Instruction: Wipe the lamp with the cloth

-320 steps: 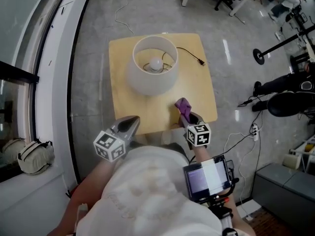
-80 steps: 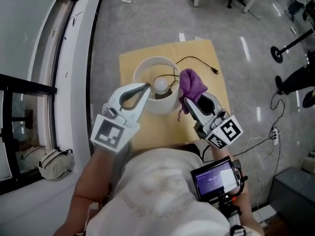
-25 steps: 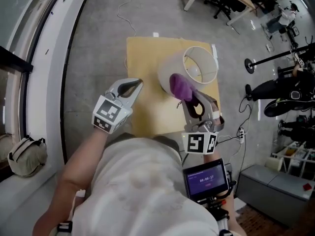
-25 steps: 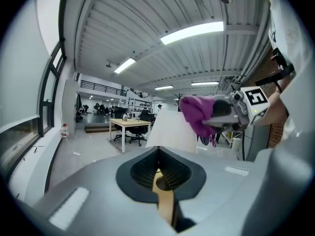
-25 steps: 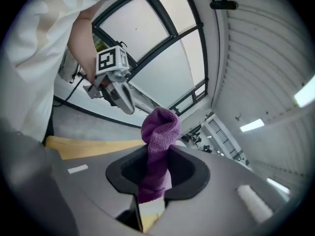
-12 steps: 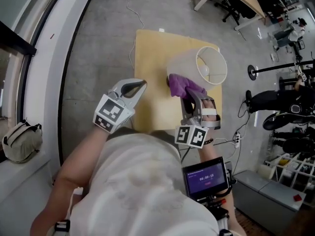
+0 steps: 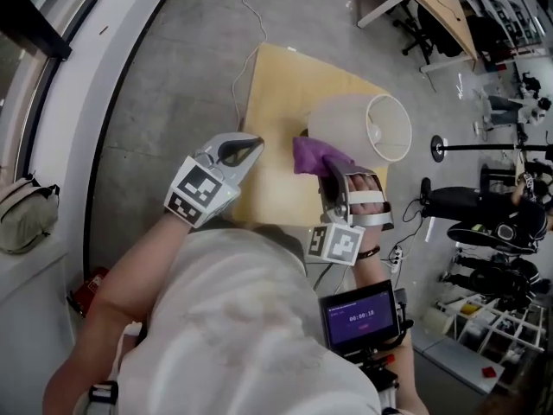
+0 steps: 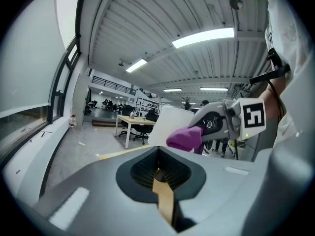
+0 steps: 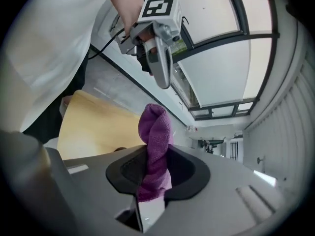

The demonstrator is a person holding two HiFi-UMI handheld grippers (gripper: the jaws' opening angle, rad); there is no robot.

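Looking down from the head view, I can't make out the lamp's (image 7: 356, 128) stand; the shade and the cloth (image 7: 313, 155) cover it. The cloth also hides the tips of my right tongs (image 7: 332, 176). My torso cuts off the surface's (image 7: 275, 119) near edge.
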